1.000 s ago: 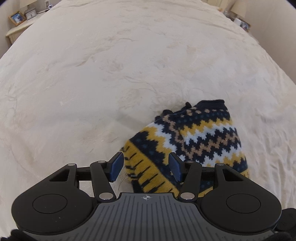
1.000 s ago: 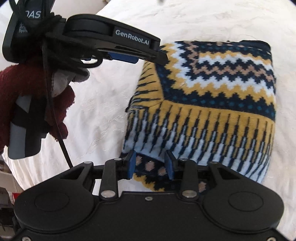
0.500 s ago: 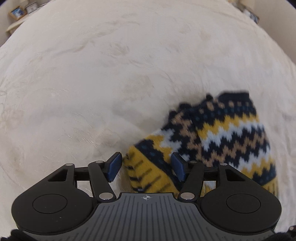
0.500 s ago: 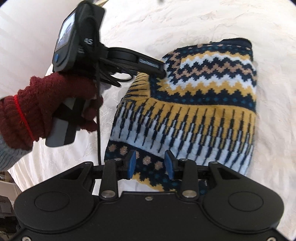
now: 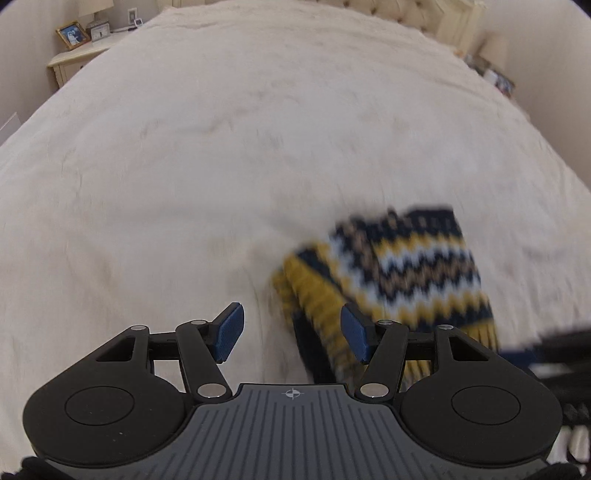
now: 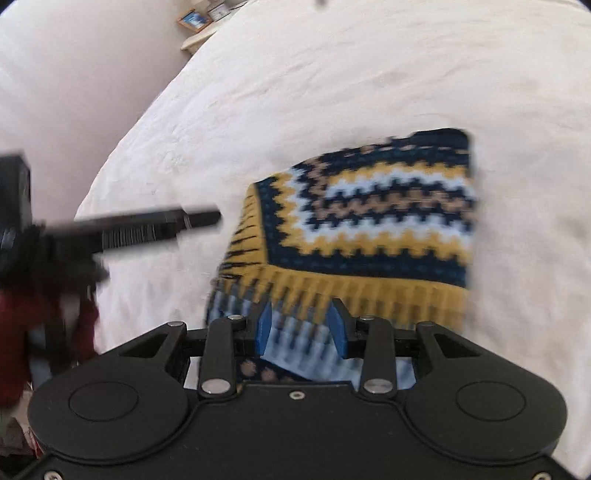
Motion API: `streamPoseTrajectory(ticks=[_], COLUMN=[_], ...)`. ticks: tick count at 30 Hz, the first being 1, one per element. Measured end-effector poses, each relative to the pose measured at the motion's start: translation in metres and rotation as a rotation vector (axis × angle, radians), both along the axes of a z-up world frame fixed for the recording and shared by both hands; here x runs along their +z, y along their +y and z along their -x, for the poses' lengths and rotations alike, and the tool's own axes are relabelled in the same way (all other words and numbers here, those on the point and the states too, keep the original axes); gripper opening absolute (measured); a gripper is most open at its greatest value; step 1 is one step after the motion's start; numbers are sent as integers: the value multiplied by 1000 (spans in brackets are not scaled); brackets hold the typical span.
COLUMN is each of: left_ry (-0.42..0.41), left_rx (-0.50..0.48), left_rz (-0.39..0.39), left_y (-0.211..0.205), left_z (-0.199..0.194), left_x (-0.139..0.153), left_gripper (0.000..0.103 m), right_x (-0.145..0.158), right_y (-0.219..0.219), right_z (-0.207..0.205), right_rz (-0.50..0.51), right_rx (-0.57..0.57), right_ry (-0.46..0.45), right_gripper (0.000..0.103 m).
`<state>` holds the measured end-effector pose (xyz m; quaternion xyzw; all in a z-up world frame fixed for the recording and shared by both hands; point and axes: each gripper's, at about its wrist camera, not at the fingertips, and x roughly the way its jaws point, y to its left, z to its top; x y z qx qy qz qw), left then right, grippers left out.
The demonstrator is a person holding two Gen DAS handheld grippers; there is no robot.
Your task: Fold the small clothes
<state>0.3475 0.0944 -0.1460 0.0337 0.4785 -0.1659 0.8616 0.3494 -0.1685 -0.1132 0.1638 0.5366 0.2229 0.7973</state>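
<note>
A small knitted sweater (image 6: 373, 225) with navy, yellow, white and tan zigzag bands lies folded on the white bed cover (image 6: 332, 74). In the left wrist view the sweater (image 5: 402, 269) lies to the right of my left gripper (image 5: 291, 334), which is open and empty above the cover (image 5: 184, 166). My right gripper (image 6: 301, 330) is open over the sweater's near edge, with knit showing between its blue pads, not pinched. The left gripper also shows in the right wrist view (image 6: 199, 218), blurred, left of the sweater.
A bedside table (image 5: 74, 61) with a framed photo (image 5: 72, 34) stands at the far left of the bed. The padded headboard (image 5: 436, 18) is at the far end. A second side table with small items (image 5: 495, 77) stands at the far right.
My left gripper has pulled back and left, off the sweater's left edge, and opened wider. My right gripper has lifted and opened a little wider. The sweater stays folded in place.
</note>
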Motion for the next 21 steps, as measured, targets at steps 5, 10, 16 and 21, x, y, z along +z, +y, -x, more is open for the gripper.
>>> streamPoseTrajectory(ticks=[5,10,16,21], left_ry=[52,49,18,52], left_rx=[79,98,31,11], left_rz=[25,63,77,87], left_y=[16,22,4,-15], left_z=[20,25,37,41], left_x=[-9,2,6,-5], left_gripper=[57,63,87,90], right_x=[-30,-23,0,-10], right_y=[57,56,-18,-61], right_z=[-3,8,10,-21], right_rz=[-46,-97,-43,37], right_rx=[170,256,47,-100], right_ry=[-49,-76,-171,-163], right_gripper=[47,47,66,84])
